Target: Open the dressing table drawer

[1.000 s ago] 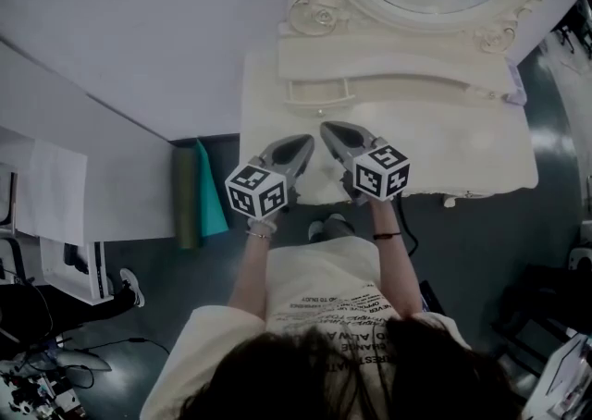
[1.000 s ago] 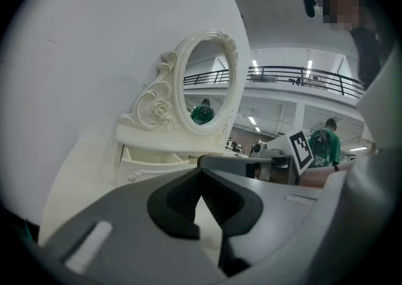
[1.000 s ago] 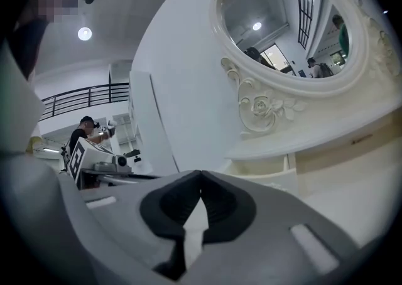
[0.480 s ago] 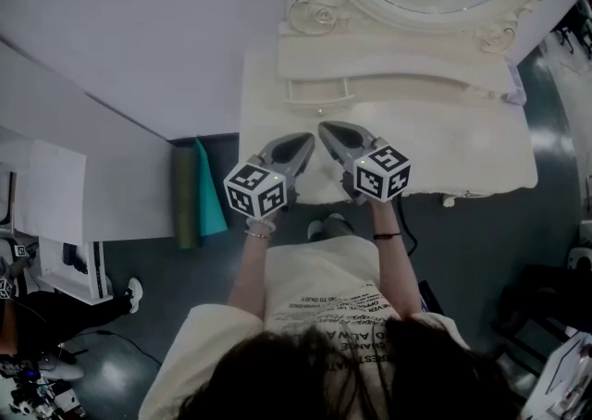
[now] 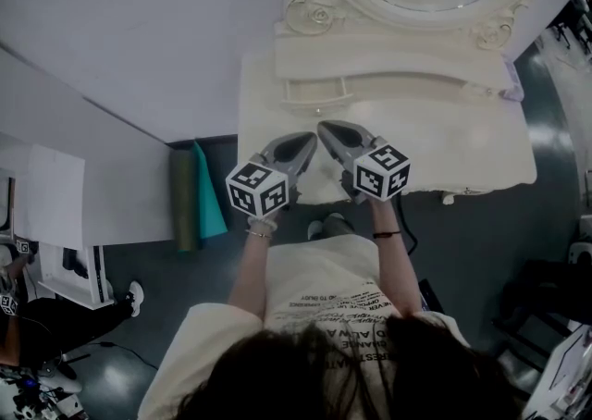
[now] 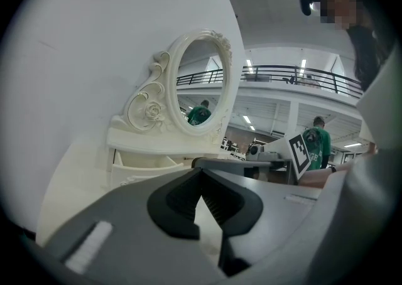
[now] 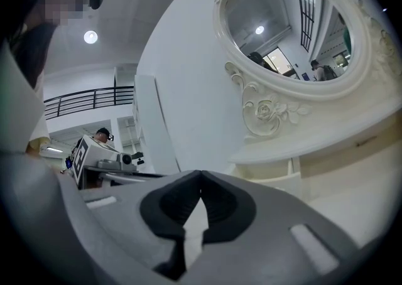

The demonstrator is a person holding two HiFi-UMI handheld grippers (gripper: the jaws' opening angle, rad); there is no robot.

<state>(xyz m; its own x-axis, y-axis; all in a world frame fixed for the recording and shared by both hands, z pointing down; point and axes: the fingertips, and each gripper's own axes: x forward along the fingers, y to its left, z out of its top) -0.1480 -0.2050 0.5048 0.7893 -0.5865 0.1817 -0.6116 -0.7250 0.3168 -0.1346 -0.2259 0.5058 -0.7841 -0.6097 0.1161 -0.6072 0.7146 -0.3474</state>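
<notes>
The left gripper (image 6: pixel 201 174) has its dark pads clenched tip to tip, with nothing between them. The right gripper (image 7: pixel 200 176) is closed the same way and is also empty.

Just past the left jaws, up and to their left, is the small drawer (image 6: pixel 143 166), tucked under a shelf (image 6: pixel 157 139). From the right jaws it lies ahead and to their right. Above the shelf is the oval mirror (image 7: pixel 289 26) in its carved frame.

Each gripper view catches the other tool beside its own jaws. The left gripper view shows the right tool's marker cube (image 6: pixel 300 152) to the right, and people in green shirts far behind it.

Only the head view shows how the two stand together: both tips are close, angled toward each other over the pale table top (image 5: pixel 444 145), near its front edge. The drawer sits just beyond them, apart from both, and its outline juts a little forward of the shelf edge. That view alone shows a green roll (image 5: pixel 208 191) on the floor, left of the table.
</notes>
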